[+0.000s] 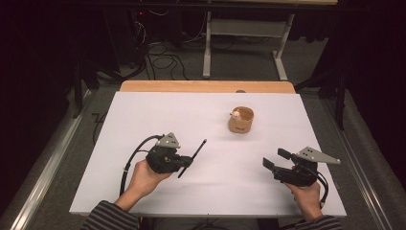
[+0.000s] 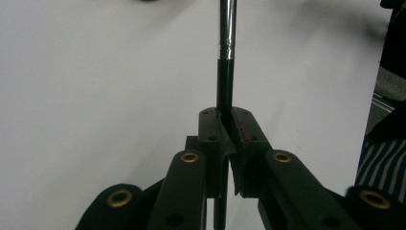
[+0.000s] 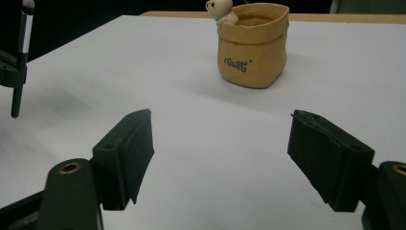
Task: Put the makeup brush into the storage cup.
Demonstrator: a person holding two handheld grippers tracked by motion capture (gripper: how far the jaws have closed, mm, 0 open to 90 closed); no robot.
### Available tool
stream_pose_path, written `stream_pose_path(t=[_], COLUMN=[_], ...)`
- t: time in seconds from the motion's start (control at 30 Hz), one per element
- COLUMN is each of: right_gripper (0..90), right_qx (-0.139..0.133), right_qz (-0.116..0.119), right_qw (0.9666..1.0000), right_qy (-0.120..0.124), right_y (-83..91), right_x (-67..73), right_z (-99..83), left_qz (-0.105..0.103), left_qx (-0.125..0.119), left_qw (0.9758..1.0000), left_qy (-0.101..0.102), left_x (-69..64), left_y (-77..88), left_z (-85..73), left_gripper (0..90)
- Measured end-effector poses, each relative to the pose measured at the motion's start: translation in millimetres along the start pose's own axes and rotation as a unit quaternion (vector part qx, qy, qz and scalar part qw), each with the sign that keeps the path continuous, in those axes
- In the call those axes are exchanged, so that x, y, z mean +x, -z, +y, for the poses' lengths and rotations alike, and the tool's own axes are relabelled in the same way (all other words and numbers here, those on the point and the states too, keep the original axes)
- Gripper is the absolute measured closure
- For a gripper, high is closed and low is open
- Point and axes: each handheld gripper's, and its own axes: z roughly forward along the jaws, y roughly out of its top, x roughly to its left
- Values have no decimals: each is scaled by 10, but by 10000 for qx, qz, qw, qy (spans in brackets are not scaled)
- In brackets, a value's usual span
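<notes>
My left gripper [image 1: 187,162] [image 2: 225,119] is shut on a thin black stick [image 1: 195,155] [image 2: 225,76] with a silver band, which points away toward the far right. The stick's rounded tip [image 3: 27,6] also appears at the left edge of the right gripper view. A tan fabric pouch [image 1: 240,120] [image 3: 253,45] stands upright on the white board, with a small pale bear figure [image 1: 236,114] [image 3: 221,9] at its rim. My right gripper [image 1: 275,159] [image 3: 220,143] rests near the right front, open and with nothing between its fingers, pointing toward the pouch.
The white board [image 1: 143,115] covers a wooden table whose far edge [image 1: 206,86] shows. Striped sleeves [image 1: 107,218] come in at the bottom. Beyond the table are floor cables [image 1: 163,60] and a desk frame [image 1: 207,43].
</notes>
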Motion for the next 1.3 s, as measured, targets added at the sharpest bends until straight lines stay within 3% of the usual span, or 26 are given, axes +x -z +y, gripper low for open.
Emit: stream_pose_path(t=[0.27,0.43,0.77,0.93,1.0,1.07,1.17,1.3], right_gripper=[257,274,284,301,302,301,306,330], right_qx=[16,-96,-59,-293,-326,-257,90,212], right_qz=[32,-83,37,-92,-86,-76,15,136], right_qw=[10000,9999,9998,9988,9988,9992,9999,9992], right_qy=[-21,10,198,378,345,295,137,312], right_y=[-3,23,8,39,44,39,37,44], right_x=[11,29,79,113,106,101,98,156], right_z=[0,2,4,10,13,18,58,85], left_qz=[-126,-197,-167,-175,-188,-173,-154,-145], left_qx=[-221,-318,-446,-452,-454,-468,-512,-523], left_qw=[9997,9993,9989,9988,9988,9988,9986,9985], left_qy=[-36,-56,7,-13,20,32,59,56], left_x=[-51,-98,-73,-73,-60,-55,-46,-36], left_y=[-42,-74,-74,-71,-67,-54,-27,-17], left_z=[24,6,-9,-16,-25,-36,-48,-49], left_gripper=[837,838,838,838,838,838,837,837])
